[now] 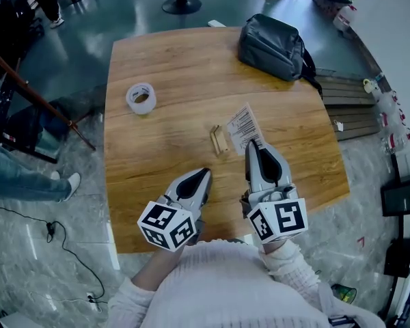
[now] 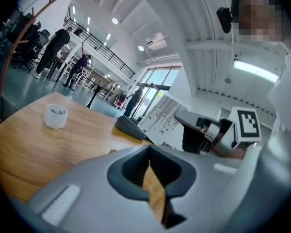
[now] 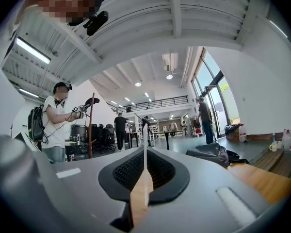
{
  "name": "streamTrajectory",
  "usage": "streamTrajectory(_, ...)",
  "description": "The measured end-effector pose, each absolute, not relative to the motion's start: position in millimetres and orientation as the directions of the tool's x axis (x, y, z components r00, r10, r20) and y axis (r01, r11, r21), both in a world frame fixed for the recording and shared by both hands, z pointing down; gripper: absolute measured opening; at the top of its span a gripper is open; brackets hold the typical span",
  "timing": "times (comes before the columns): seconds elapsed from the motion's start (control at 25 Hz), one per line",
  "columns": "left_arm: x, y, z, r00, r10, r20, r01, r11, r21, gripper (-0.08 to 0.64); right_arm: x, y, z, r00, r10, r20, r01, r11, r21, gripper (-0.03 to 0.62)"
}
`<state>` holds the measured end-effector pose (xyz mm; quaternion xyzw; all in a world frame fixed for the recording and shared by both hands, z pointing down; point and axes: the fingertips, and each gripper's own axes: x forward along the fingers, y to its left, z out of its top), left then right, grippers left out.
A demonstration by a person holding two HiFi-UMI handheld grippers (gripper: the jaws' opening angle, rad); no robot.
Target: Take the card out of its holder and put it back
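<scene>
A white card point(image 1: 244, 124) with a barcode sits just right of a small wooden holder point(image 1: 219, 140) at mid-table. My right gripper point(image 1: 252, 145) is shut on the card's near edge. In the right gripper view the card point(image 3: 144, 144) shows edge-on as a thin white line rising between the closed jaws of that gripper point(image 3: 144, 171). The card is out of the holder's slot. My left gripper point(image 1: 205, 173) hovers near the table's front, left of the holder, shut with nothing in it. In its own view the left gripper point(image 2: 151, 166) shows only table wood behind its jaws.
A roll of tape point(image 1: 141, 98) lies on the wooden table point(image 1: 164, 60) at the left. A dark bag point(image 1: 272, 46) rests at the far right corner. People stand around the hall; a chair frame point(image 1: 27, 108) is left of the table.
</scene>
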<state>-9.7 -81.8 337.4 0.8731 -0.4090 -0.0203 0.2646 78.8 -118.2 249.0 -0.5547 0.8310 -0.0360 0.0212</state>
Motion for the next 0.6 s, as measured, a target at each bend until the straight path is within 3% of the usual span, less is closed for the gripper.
streamTrajectory(0.6, -6.8, -79.3, 339.2, 0.669, -0.715, 0.204, -0.712, -0.537, 0.452, 0.008, 80.4, -117.6, 253.6, -0.369, -0.93, -0.004, -0.923, 0.367, -0.114, 0.006)
